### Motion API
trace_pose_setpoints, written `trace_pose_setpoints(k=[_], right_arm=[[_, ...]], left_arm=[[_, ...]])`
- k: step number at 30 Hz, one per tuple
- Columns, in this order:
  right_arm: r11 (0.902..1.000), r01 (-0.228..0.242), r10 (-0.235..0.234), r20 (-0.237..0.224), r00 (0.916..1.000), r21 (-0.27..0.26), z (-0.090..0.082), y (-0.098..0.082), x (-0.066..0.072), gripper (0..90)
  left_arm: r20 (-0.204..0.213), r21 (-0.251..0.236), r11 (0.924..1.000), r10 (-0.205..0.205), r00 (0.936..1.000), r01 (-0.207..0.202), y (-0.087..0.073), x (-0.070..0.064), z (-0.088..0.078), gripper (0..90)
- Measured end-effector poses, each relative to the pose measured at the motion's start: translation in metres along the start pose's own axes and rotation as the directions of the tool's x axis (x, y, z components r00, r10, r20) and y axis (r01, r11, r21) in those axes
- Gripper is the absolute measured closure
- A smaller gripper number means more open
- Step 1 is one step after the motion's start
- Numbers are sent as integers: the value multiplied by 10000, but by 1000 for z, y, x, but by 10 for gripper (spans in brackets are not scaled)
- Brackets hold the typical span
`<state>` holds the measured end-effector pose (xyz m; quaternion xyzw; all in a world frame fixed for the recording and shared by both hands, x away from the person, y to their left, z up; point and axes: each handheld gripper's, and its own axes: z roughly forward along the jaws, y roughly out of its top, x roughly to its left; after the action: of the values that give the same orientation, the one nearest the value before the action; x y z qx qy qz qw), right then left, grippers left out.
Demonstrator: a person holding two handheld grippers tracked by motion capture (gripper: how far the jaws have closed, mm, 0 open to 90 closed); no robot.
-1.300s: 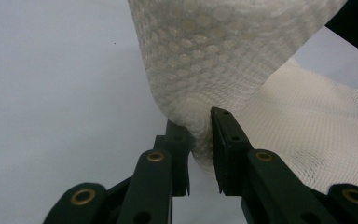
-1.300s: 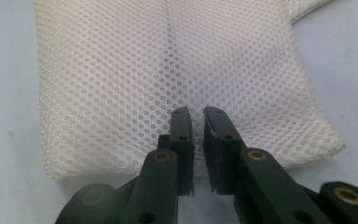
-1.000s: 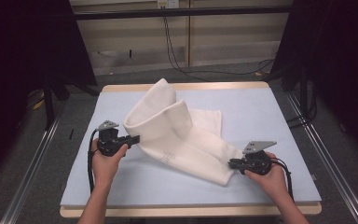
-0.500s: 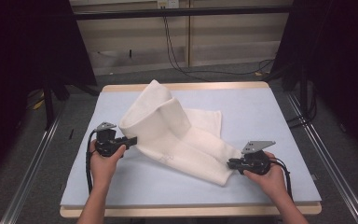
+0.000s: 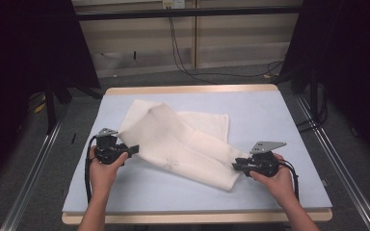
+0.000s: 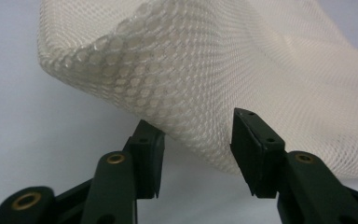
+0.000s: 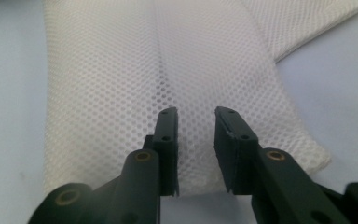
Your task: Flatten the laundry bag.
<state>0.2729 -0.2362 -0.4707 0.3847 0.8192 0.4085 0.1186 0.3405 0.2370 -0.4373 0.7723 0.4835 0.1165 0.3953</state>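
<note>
Mesh cloth [image 5: 178, 144] raised fold is sinking flat since earlier.
Left gripper [image 5: 134, 150] and right gripper [image 5: 236, 165] jaws have just been opening, partway, pads releasing cloth.

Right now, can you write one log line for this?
left gripper: fingers just opening, cloth edge loose between | right gripper: just opening over cloth end | white mesh cloth: on table

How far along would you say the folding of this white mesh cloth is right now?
The mesh cloth already lies folded over itself on the table. Both tools, left and right, have just been opening at its ends, with cloth between unpressed jaws. Any further fold and smoothing remain.
</note>
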Motion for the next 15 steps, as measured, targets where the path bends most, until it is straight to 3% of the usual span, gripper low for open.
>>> trace_pose_setpoints(k=[4, 7, 11, 13, 15], right_arm=[[9998, -85, 88, 161, 9998, -202, 4, 2, -1, 627], [9988, -84, 111, 561, 9984, -478, 4, 6, -2, 567], [9980, -59, 103, 694, 9975, -632, 6, 10, -5, 567], [9967, -152, 193, 510, 9985, -794, 7, 13, -8, 585], [9963, -151, 197, 536, 9984, -842, 8, 14, -9, 576]], left_arm=[[-145, 31, 9999, -156, 9998, 156, -3, 3, -4, 471], [-198, 8, 9998, -219, 9996, 220, -5, 4, -6, 416], [-120, 182, 9997, -146, 9998, 148, -5, 0, -9, 329], [-148, 44, 9998, -177, 9997, 178, -5, -2, -11, 280], [-179, 162, 9999, 24, 9998, -21, -5, -4, -13, 265]])
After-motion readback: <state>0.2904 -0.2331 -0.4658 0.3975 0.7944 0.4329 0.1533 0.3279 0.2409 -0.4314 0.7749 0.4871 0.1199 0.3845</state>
